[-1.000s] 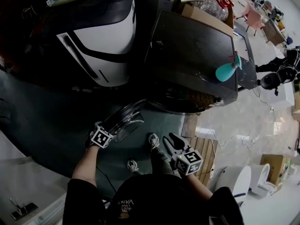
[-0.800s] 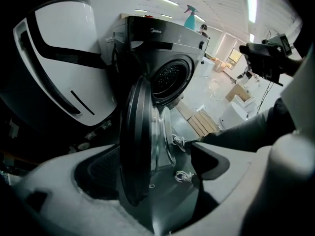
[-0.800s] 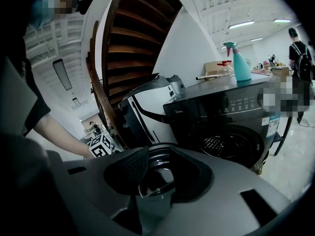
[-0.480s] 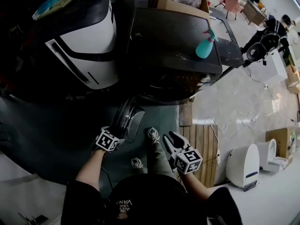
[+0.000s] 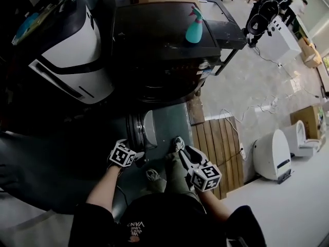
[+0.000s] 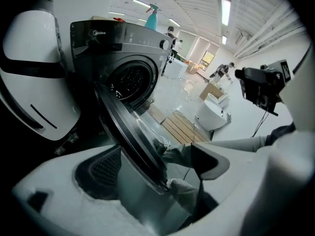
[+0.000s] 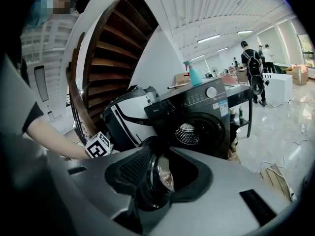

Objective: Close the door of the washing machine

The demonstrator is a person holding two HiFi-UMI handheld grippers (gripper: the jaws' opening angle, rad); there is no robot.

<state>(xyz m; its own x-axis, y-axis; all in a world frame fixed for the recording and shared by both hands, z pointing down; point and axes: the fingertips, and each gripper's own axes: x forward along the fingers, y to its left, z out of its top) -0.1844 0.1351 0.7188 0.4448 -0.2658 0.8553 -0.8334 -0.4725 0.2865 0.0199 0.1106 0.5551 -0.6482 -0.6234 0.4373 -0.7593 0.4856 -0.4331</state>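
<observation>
Head view, left to right: white rounded appliance [image 5: 67,50]; dark washing machine [image 5: 159,40] with a teal spray bottle [image 5: 195,30] on top; its door [image 5: 136,133] standing open, edge-on, just beside the left gripper [image 5: 134,157]; right gripper [image 5: 184,152] near a shoe [image 5: 178,144]; slatted wooden board [image 5: 216,143] at right. A second ago the door stood slanted, not edge-on. Left gripper view alone shows its jaws apart with the door rim between them, and the open drum [image 6: 129,80]. Right gripper view: jaws apart, just been closing, gripping nothing, door seen beyond.
</observation>
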